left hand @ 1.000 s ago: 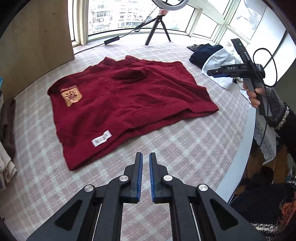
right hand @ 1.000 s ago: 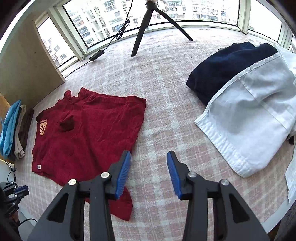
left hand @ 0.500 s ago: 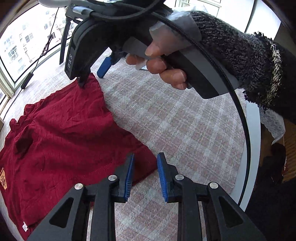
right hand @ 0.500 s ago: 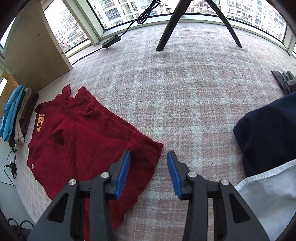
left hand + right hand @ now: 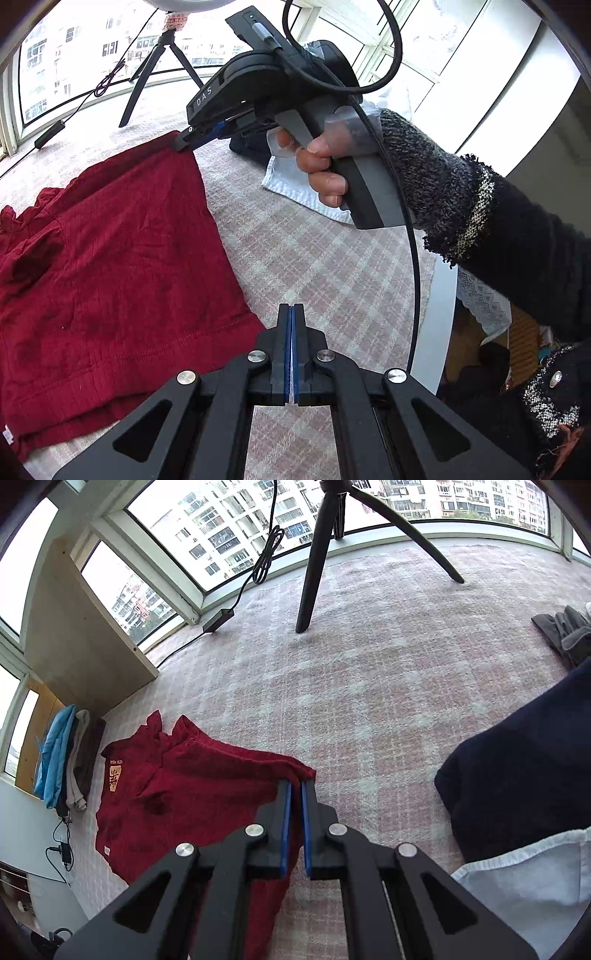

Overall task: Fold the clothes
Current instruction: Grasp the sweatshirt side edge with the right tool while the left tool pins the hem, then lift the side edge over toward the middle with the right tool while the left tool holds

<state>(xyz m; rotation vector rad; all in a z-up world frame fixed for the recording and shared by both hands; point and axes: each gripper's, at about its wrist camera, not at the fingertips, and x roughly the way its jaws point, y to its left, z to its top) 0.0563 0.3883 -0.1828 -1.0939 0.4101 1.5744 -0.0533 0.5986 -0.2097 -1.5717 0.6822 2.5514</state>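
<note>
Your left gripper (image 5: pixel 292 321) has its blue pads pressed together right at the near corner of the red garment (image 5: pixel 110 266); whether any cloth sits between them cannot be told from its own camera, since the pads meet just past the hem. Your right gripper (image 5: pixel 295 794) is pinched almost closed on the far corner of the same red garment (image 5: pixel 184 790), a fold of red cloth caught between its blue pads, and the left wrist view shows that gripper (image 5: pixel 184 142) from the side with its tip down on that far corner. Your right hand (image 5: pixel 321 162) wraps the grey handle, a knitted sleeve (image 5: pixel 461 206) covering the wrist and a black cable looping up from the top of the tool. The red garment lies spread flat on the pink checked cloth (image 5: pixel 369 686) that covers the work surface, with an orange patch (image 5: pixel 114 777) near its far left edge. To your right of it lie a dark navy garment (image 5: pixel 517 775) and a white garment (image 5: pixel 535 878), the white one partly over the navy one, both apart from the red one. Beyond stand the black legs of a tripod (image 5: pixel 314 565) by the window. At the far left a small stack of folded clothes (image 5: pixel 62 757), blue on top, rests against a wooden panel; no basket or bin holds any of these.
</note>
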